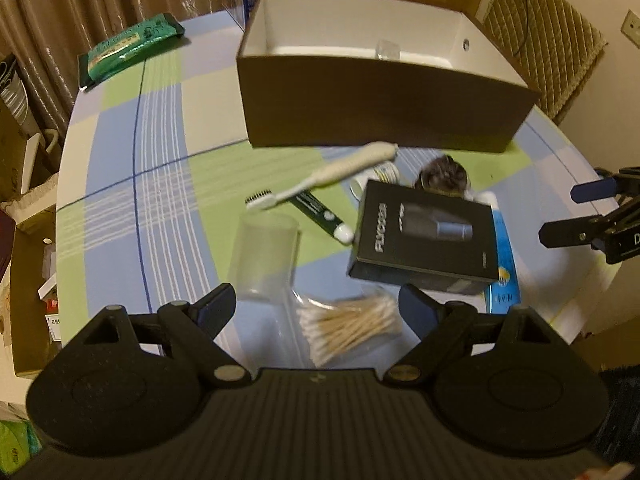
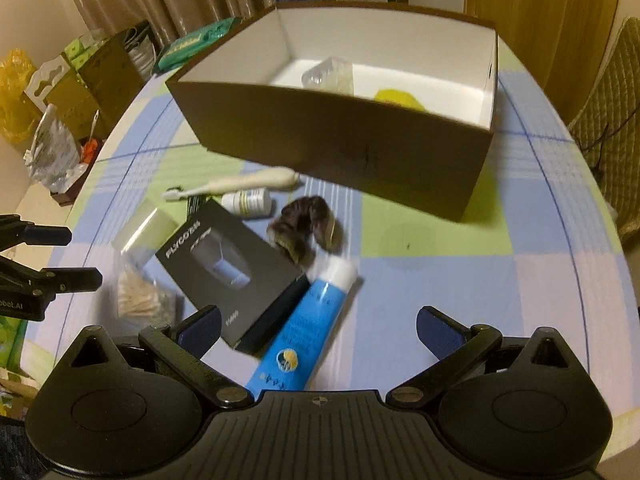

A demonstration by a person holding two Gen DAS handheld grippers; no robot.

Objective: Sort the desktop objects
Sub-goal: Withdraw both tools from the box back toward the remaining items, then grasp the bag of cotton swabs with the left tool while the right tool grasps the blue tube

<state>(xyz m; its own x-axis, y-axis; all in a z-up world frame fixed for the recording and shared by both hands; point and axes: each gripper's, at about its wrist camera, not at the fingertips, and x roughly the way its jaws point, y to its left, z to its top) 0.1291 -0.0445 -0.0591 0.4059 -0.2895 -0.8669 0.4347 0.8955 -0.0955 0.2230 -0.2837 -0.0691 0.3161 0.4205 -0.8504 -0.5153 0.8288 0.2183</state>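
Note:
A brown box [image 1: 372, 108] [image 2: 348, 148] with a white inside stands at the back of the table and holds a clear item [image 2: 330, 72] and a yellow item [image 2: 398, 98]. In front of it lie a cream toothbrush [image 1: 340, 172] [image 2: 244, 184], a dark green tube [image 1: 320, 216], a small white bottle [image 2: 250, 202], a brown furry scrunchie [image 2: 306, 228], a black carton [image 1: 428, 232] [image 2: 236, 264], a blue tube [image 2: 308, 328], a clear cup [image 1: 264, 256] and a bag of cotton swabs [image 1: 352, 324] [image 2: 140, 300]. My left gripper [image 1: 320, 304] is open above the swabs. My right gripper [image 2: 320, 328] is open over the blue tube.
The table carries a blue, green and white checked cloth [image 1: 160, 168] [image 2: 460, 280]. A green packet [image 1: 128, 48] lies at the far left of the table. Cartons and bags [image 2: 80, 92] crowd the floor left of the table. A padded chair [image 1: 540, 40] stands at the back right.

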